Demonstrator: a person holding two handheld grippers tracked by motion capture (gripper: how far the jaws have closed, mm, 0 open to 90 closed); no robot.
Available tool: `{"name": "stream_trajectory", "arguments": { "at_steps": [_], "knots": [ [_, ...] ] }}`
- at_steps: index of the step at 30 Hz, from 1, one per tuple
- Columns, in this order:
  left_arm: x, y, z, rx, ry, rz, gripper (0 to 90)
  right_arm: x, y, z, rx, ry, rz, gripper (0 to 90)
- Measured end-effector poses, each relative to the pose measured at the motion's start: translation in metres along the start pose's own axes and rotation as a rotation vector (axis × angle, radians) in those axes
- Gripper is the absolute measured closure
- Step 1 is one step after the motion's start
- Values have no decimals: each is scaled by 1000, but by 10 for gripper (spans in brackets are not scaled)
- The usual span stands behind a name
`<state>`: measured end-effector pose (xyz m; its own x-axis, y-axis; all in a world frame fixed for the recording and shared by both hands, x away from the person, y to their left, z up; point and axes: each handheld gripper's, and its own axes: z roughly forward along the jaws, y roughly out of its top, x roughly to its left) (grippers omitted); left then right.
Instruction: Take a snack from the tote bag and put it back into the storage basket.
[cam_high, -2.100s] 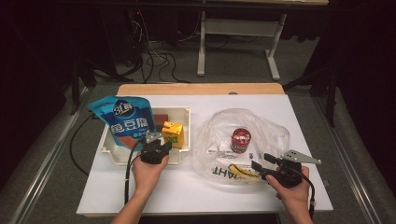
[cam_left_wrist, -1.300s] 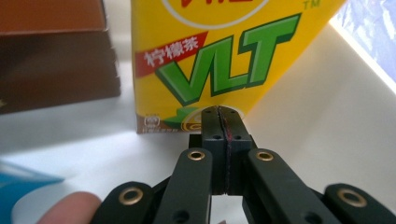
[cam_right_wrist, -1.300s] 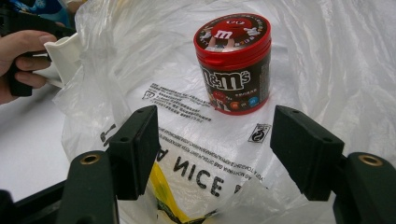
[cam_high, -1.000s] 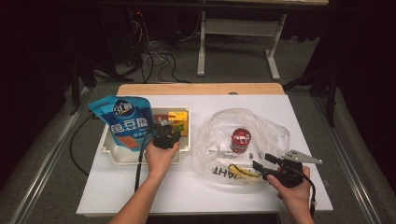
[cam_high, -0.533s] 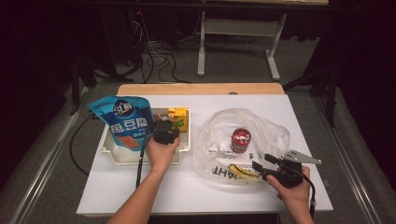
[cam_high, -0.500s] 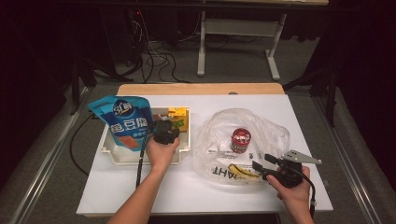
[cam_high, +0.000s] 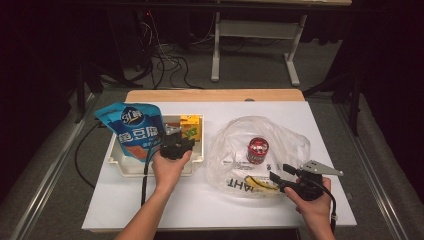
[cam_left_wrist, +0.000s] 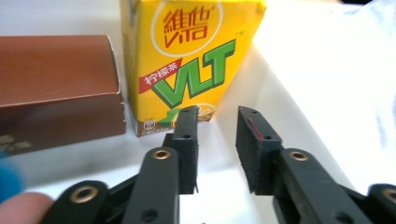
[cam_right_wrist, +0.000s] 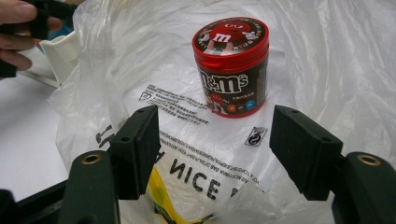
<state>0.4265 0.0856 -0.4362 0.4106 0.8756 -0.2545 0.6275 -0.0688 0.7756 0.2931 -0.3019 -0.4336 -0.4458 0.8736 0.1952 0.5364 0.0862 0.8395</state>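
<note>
Fingers (cam_left_wrist: 217, 140) apart — one yellow carton (cam_left_wrist: 187, 56), one brown box (cam_left_wrist: 58, 88)

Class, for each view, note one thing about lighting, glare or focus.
High view: lit table, dark surroundings. Left gripper view: yellow carton sharp, white tray floor washed out. Right gripper view: glare on plastic bag; candy tub sharp.

High view looks down; gripper views sit close, sharing the tray (cam_high: 116, 159).
</note>
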Motion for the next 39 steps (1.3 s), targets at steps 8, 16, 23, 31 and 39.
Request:
{"name": "stream_trajectory", "arguments": {
  "at_steps": [8, 16, 23, 31, 39],
  "knots": [
    [-7, -12, -32, -63, -66, 34, 478, 2, 3, -1, -6, -11, 4, 339],
    [-15, -23, -63, -133, -94, 90, 165, 2, 12, 1, -6, -33, 14, 341],
    [-12, -30, -70, -139, -159, 108, 1, 2, 20, 10, 8, -70, 22, 321],
    [-10, -33, -74, -142, -184, 126, 1, 0, 37, 21, 14, -75, -1, 284],
    [-10, -33, -74, -162, -202, 129, 2, -3, 47, 28, -20, -70, -1, 271]
  ]
}}
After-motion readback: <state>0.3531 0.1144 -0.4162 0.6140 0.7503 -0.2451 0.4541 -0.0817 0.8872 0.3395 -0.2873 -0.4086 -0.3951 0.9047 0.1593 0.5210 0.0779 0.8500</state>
